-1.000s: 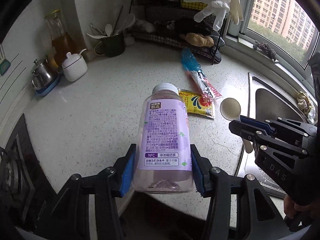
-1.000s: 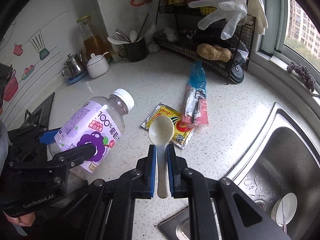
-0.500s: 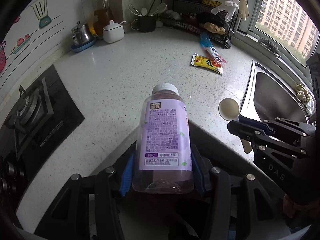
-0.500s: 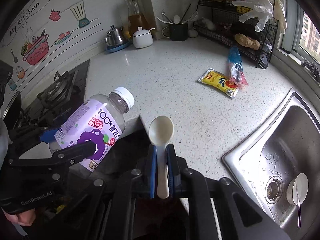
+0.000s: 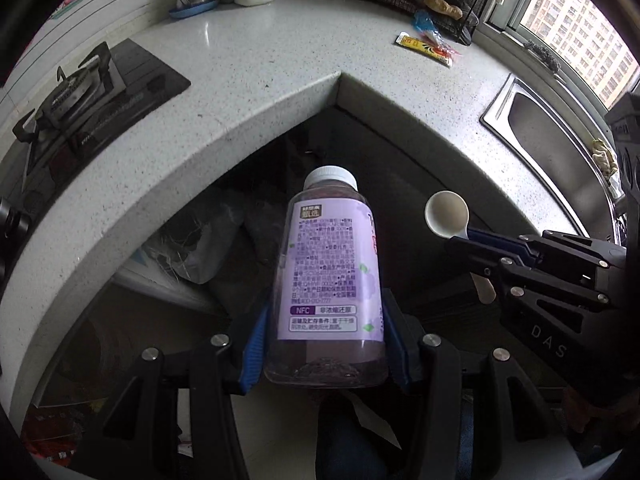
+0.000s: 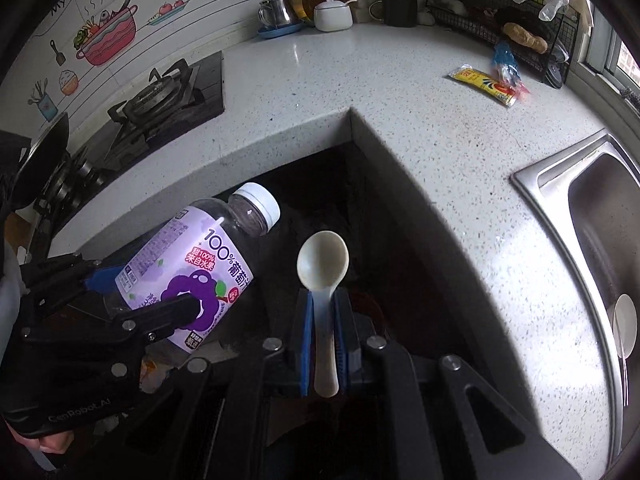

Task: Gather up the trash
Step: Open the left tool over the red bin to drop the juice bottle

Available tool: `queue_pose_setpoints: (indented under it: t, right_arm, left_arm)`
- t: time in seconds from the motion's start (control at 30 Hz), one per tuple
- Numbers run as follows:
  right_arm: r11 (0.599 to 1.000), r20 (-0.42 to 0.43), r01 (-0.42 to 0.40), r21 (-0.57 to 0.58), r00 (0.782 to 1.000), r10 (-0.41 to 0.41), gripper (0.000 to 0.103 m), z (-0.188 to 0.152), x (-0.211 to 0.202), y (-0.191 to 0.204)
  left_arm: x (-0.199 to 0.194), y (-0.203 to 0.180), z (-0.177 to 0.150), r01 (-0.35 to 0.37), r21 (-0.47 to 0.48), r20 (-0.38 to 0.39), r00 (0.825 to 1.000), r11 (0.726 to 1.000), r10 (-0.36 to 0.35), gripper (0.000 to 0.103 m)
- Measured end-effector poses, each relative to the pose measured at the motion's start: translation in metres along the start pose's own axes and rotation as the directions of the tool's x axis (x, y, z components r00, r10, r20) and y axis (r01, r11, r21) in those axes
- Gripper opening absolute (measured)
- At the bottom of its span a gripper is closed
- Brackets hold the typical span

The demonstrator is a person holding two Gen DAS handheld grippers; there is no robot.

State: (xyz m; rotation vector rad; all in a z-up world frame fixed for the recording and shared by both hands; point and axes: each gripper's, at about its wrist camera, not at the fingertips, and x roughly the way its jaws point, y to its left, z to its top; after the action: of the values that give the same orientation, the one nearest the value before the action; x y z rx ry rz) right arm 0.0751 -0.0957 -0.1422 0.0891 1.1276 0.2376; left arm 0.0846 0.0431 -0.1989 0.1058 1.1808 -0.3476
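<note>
My left gripper (image 5: 326, 320) is shut on a clear bottle with a purple grape-juice label and white cap (image 5: 328, 280). I hold it off the counter, over the dark space below the counter's inner corner. The bottle also shows in the right wrist view (image 6: 204, 272). My right gripper (image 6: 325, 312) is shut on a white plastic spoon (image 6: 324, 264), bowl pointing forward; the spoon also shows in the left wrist view (image 5: 446, 214). A yellow packet (image 5: 424, 46) and a blue-red wrapper (image 6: 506, 66) lie far off on the counter.
The speckled counter (image 5: 248, 80) wraps around in an L. A gas hob (image 5: 84, 96) is on the left and a steel sink (image 6: 600, 216) on the right. A bag with dark contents (image 5: 208, 240) sits below the corner. A wire rack (image 6: 520, 20) stands at the back.
Both grippers have pulled back and down from the counter with the bottle and spoon. They now hang over the dark space below the counter's corner. Grips are unchanged.
</note>
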Motion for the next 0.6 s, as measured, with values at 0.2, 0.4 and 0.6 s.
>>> queue_pose_setpoints:
  t: [0.2, 0.4, 0.6]
  right_arm:
    - [1.0, -0.08, -0.023, -0.018, 0.997, 0.022, 0.01, -0.021, 0.039, 0.002]
    - [0.998, -0.147, -0.024, -0.051, 0.989, 0.016, 0.01, -0.031, 0.095, -0.003]
    - [0.998, -0.203, -0.036, -0.052, 0.979, 0.025, 0.01, -0.05, 0.164, -0.012]
  left_arm:
    - [0.041, 0.012, -0.022, -0.009, -0.043, -0.079, 0.997, 0.999, 0.005, 0.048]
    - [0.097, 0.028, -0.036, -0.031, -0.071, -0.133, 0.991, 0.997, 0.022, 0.048]
    - [0.162, 0.045, -0.051, -0.037, -0.079, -0.172, 0.985, 0.996, 0.023, 0.048]
